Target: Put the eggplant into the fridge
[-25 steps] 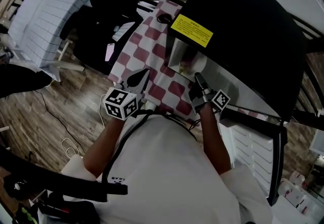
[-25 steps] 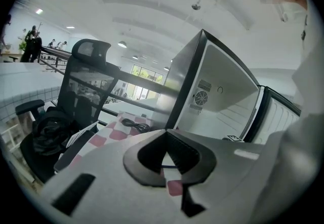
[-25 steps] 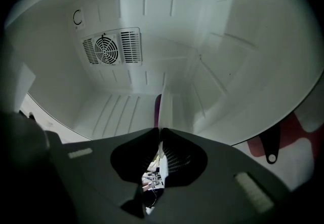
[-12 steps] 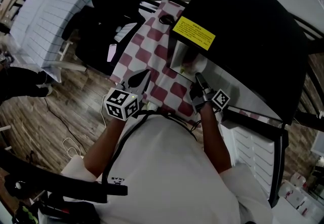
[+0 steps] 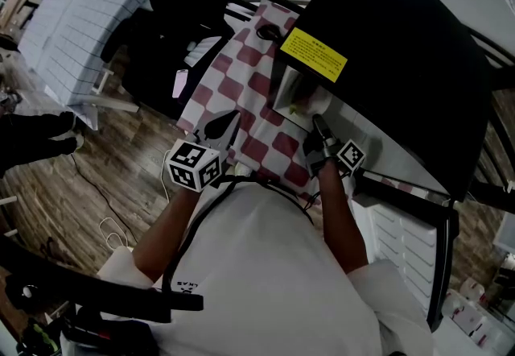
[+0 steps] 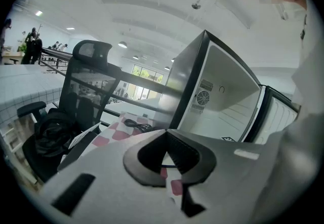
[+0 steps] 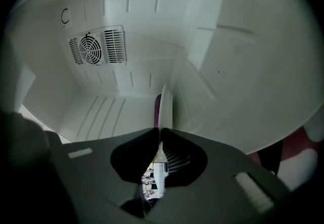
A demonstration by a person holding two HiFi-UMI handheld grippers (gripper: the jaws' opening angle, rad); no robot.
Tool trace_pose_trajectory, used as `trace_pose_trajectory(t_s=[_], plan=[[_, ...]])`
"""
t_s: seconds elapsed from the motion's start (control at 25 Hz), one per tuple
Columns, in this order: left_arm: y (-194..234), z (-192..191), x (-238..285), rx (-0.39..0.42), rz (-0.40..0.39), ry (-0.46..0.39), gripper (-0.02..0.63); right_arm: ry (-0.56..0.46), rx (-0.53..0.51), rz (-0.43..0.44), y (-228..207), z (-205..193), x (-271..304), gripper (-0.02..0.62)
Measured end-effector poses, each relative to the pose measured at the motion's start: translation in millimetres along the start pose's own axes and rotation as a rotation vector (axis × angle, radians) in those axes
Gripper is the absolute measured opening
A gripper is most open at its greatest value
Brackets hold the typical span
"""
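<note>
1. Two grippers in head view. The left gripper [image 5: 219, 127] hovers over the checkered tablecloth [image 5: 241, 97], well apart from the work. The right gripper [image 5: 319, 127] has its tip at the open mouth of the black fridge [image 5: 402, 40], just below the yellow label [image 5: 314, 54]. I cannot make out from up here what it carries.
2. Left gripper view: jaws together with nothing between them, only cloth showing through the gap. The fridge stands open at right with its white inside bare. A black cable [image 6: 134, 124] lies on the cloth beside it, and an office chair [image 6: 86, 81] stands at left. This gripper is idle, and I judge it best parked where it is.
3. Right gripper view: jaws pinched narrow on a thin purple and pale sliver sticking out ahead, which I take for the eggplant [image 7: 157, 105] seen edge-on. It is already inside the fridge, above the ribbed floor, with the fan vent [image 7: 96, 48] on the back wall up left. I cannot tell whether it touches the floor.
4. Step in hand, as I judge it: the set-down.
   - I keep the pinch firm and lower until the eggplant rests on the ribs.
   - I stay level and clear of the side walls.
   - I go deep enough that the door can shut.
   - Only then do I open, and I back straight out so the jaws don't drag it.
</note>
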State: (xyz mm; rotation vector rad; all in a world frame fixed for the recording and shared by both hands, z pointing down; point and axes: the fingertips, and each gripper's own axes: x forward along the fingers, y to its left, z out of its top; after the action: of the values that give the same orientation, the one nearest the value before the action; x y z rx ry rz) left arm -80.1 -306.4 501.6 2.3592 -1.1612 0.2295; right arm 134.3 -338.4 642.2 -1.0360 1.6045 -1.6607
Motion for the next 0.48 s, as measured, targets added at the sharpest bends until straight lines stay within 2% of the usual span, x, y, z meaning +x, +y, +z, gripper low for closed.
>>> trace_pose_trajectory(t_s=[0.48], plan=[[-7, -3, -5, 0.005, -0.008, 0.003, 0.002, -0.022, 0.0, -0.108, -13, 3, -1, 0.029]])
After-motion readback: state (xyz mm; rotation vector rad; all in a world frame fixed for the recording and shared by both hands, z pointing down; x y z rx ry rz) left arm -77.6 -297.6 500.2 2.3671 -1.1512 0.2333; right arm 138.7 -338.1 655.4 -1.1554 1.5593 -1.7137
